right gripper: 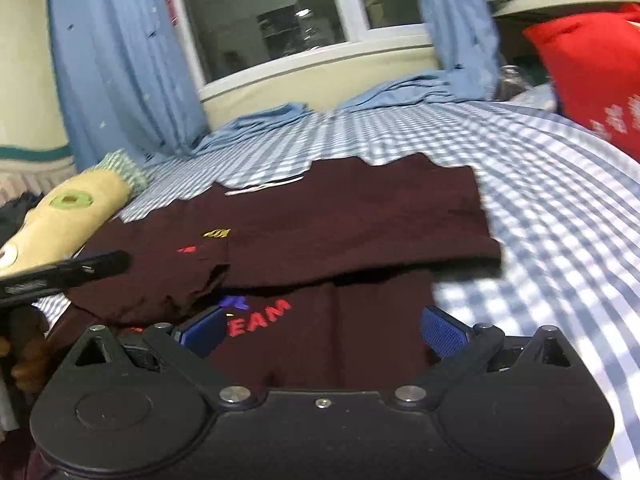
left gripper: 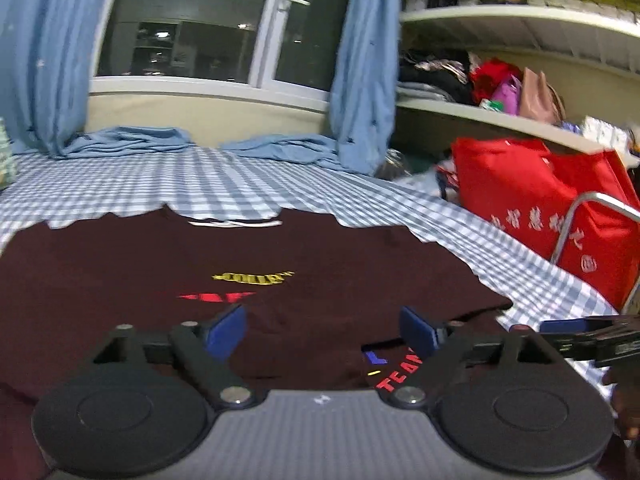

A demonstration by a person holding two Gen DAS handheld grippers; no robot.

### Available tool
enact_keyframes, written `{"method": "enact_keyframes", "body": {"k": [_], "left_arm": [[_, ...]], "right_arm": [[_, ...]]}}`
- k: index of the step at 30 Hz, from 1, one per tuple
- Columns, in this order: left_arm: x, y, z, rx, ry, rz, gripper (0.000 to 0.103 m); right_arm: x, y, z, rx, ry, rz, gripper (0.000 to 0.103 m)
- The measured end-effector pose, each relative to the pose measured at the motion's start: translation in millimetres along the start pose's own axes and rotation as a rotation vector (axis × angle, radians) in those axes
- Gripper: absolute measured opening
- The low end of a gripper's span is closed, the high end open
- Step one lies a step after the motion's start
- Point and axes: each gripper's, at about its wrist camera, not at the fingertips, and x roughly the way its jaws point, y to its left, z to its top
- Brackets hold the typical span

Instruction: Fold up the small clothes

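Note:
A dark maroon T-shirt (left gripper: 168,264) with yellow and red print lies on the blue-and-white checked bed sheet (left gripper: 160,184), its lower part folded up over the chest. My left gripper (left gripper: 322,334) hovers low over the near fold with its blue pads wide apart and no cloth between them. In the right wrist view the same T-shirt (right gripper: 360,216) shows a folded layer above red lettering. My right gripper (right gripper: 322,334) stands open over that lettered part, nothing pinched. The left gripper's finger (right gripper: 68,270) pokes in at the left edge, and the right gripper's finger (left gripper: 580,334) shows at the right of the left view.
A red bag (left gripper: 536,200) and a metal rail (left gripper: 592,208) stand at the bed's right side below cluttered shelves (left gripper: 480,80). Blue curtains (left gripper: 44,60) hang at the window and pool on the sheet. A yellow plush toy (right gripper: 68,216) lies left of the shirt.

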Motion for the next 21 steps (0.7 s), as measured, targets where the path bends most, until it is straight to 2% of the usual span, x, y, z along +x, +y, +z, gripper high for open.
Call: {"method": "enact_keyframes", "body": {"k": [2,5,7,8,11,12,14,15,16,19,21], "left_arm": [[-15,8,9,-0.017,0.008,0.072,0.094],[-42,35,17,-0.062,0.025,0.235,0.097],[-59,66,13,-0.129,0.020,0.322,0.099],[-67,82,10,-0.165,0.016,0.359,0.100],[-84,131,-2,-0.253,0.030,0.481,0.100],[-89,146,-4,-0.266,0.035,0.511,0.100],[-96,173,-8,-0.279,0.058,0.567,0.100],[-98,182,-8,-0.287,0.064,0.576,0.100],[-98,191,-8,-0.299,0.064,0.570,0.100],[-94,208,-9,-0.325,0.047,0.516,0.100],[-81,208,-6,-0.274,0.053,0.506,0.099]], "right_arm": [[15,11,12,-0.043,0.031,0.049,0.102],[41,25,30,-0.046,0.074,0.166,0.101],[64,32,41,0.007,0.100,0.258,0.091],[76,36,44,0.036,0.117,0.279,0.089],[113,52,45,0.084,0.174,0.265,0.077],[122,57,43,0.097,0.190,0.256,0.070],[133,65,38,0.130,0.206,0.260,0.040],[135,69,37,0.137,0.205,0.244,0.014],[132,71,35,0.131,0.189,0.230,0.008],[114,70,43,0.134,0.089,0.249,0.005],[102,68,56,0.138,0.006,0.230,0.005]]}}
